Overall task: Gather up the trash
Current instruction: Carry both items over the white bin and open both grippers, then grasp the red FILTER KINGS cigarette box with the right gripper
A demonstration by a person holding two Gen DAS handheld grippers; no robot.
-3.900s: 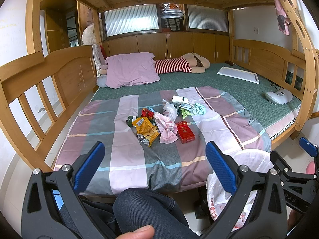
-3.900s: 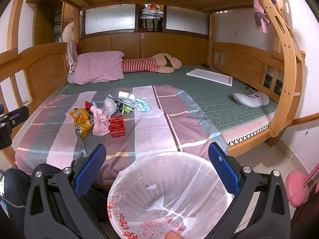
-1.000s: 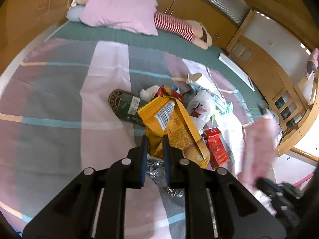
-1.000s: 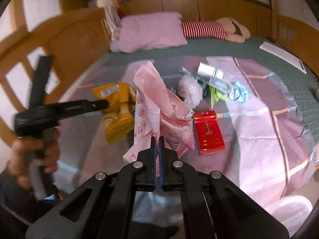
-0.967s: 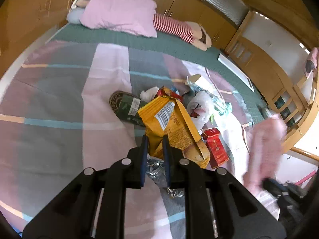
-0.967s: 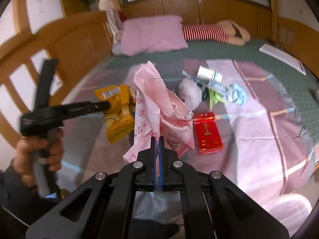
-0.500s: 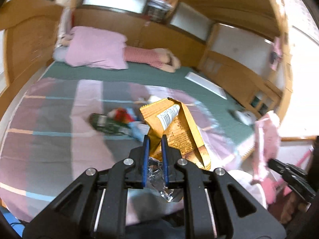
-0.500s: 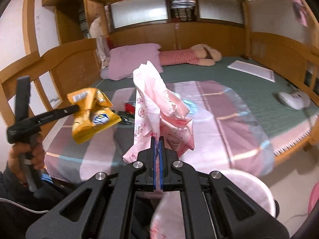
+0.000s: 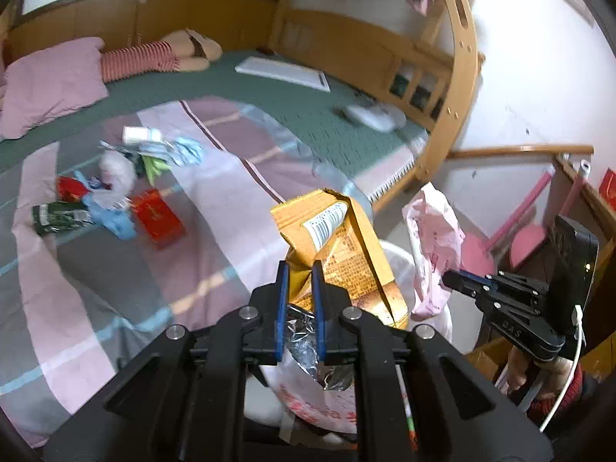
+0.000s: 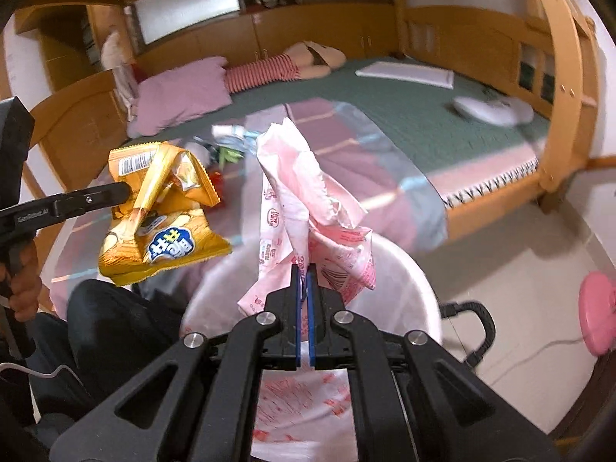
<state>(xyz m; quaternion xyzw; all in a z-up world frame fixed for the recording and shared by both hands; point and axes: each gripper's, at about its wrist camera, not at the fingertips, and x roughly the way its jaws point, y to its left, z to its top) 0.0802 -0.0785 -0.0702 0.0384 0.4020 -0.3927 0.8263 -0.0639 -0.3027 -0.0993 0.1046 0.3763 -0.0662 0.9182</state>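
Note:
My left gripper is shut on a yellow snack bag, whose silver inside shows between the fingers. That yellow snack bag hangs in the air left of the bin in the right wrist view, held by the left gripper. My right gripper is shut on a crumpled pink wrapper directly above the white bin lined with a printed plastic bag. In the left wrist view the pink wrapper dangles from the right gripper over the bin.
More trash lies on the striped blanket: a red box, a dark green packet, blue and white wrappers. The wooden bed frame stands beside the bin. A pink stool and a cable lie on the floor. A person's dark trouser leg is beside the bin.
Both grippers swung away from the bed to the bin, each lifting its piece: the yellow bag left the blanket, and the pink wrapper now hangs over the bin.

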